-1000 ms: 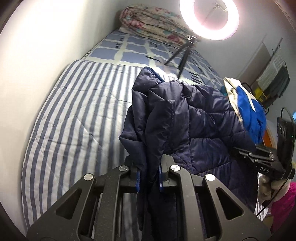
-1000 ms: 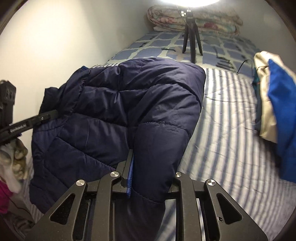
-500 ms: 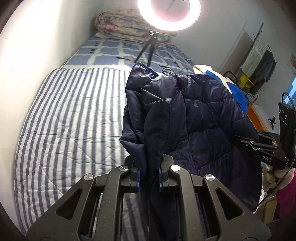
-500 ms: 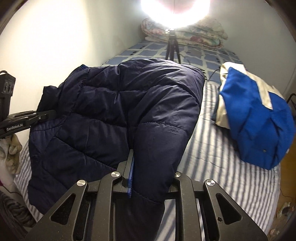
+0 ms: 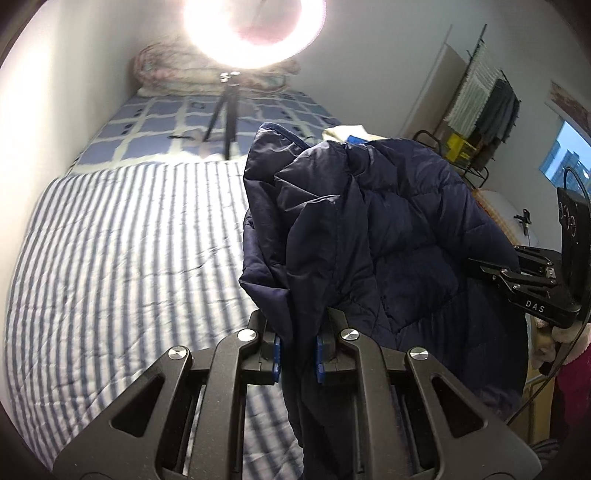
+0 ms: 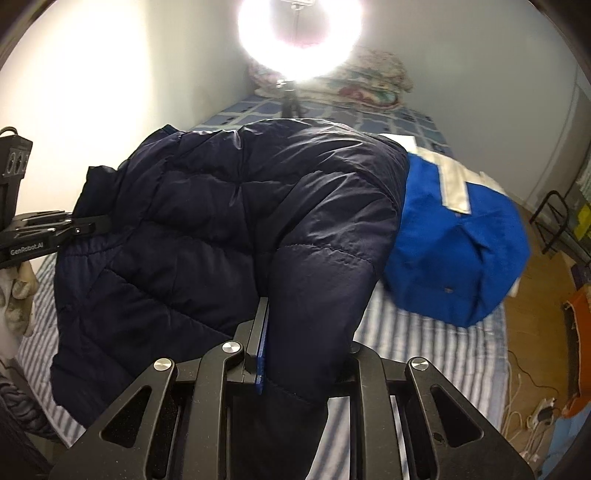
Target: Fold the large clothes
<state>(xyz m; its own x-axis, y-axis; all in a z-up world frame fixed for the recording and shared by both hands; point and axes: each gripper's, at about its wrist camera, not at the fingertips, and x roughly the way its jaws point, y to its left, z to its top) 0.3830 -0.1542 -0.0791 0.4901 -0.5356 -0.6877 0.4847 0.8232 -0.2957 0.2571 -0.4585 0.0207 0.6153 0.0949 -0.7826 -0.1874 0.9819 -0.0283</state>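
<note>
**Jacket held up between both grippers over the bed**

Stripes cover the bedspread [image 5: 122, 258] at the left of our left wrist view, blue and white, running up to a checked blue sheet [image 5: 155, 122] at the far end. A small tripod [image 5: 225, 110] stands on that sheet under a glaring ring light [image 5: 255, 29], with a folded floral quilt [image 5: 166, 70] behind it against the wall.

At the centre we see our left gripper [image 5: 295, 350] clamped narrow on a bunched fold of the navy quilted jacket [image 5: 388, 240], blue pads pressing the fabric from both sides. The jacket hangs raised above the bedspread, stretched across to the right, where our right gripper [image 5: 495, 273] meets its far edge.

In the right wrist view the left gripper [image 6: 96, 223] shows at the jacket's left edge. The right gripper [image 6: 306, 354] is closed on a thick padded roll of the jacket [image 6: 221, 229], which hides the right finger. Just beside the jacket, further right, a bright blue garment [image 6: 454, 251] with white strips lies on the bed.
</note>
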